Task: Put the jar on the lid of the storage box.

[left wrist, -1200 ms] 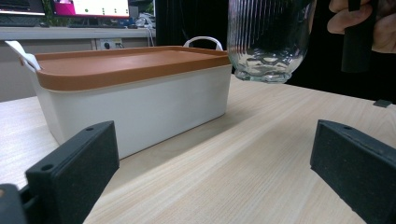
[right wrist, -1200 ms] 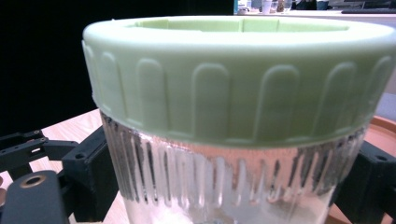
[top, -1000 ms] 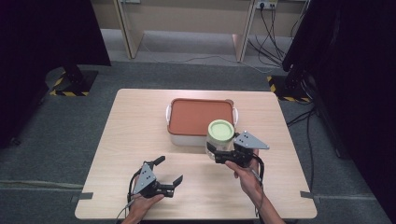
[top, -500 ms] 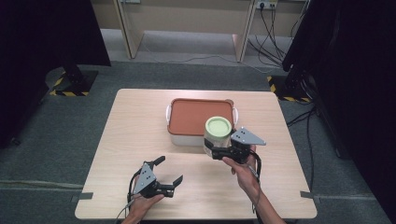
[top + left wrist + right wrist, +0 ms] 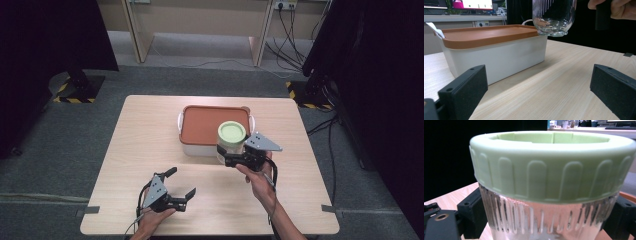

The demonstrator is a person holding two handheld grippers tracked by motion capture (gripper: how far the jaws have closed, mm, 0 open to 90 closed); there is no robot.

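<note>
Gripping a ribbed glass jar (image 5: 231,145) around its body, the right gripper (image 5: 235,161) is seen in the high view at the near right corner of the white box (image 5: 200,148), the jar's pale green lid (image 5: 231,132) overlapping the box's orange lid (image 5: 207,124). From above it cannot be told whether the jar rests on anything. That is settled by the left gripper view, where the jar's rounded glass base (image 5: 552,28) is shown raised clear of the table (image 5: 564,82), about level with the orange lid's edge (image 5: 486,36) and just at the box's corner; a hand (image 5: 617,8) is seen to the right of the jar. In the right gripper view the jar is shown close up, the green lid (image 5: 551,165) screwed on with vertical ridges round its rim, and a black jaw pressed against the glass (image 5: 544,222) on each side. The left gripper (image 5: 181,186) is held well nearer the person than the box, low over the table (image 5: 125,150), its jaws spread wide with nothing between them, as both the high view and the left gripper view show.
</note>
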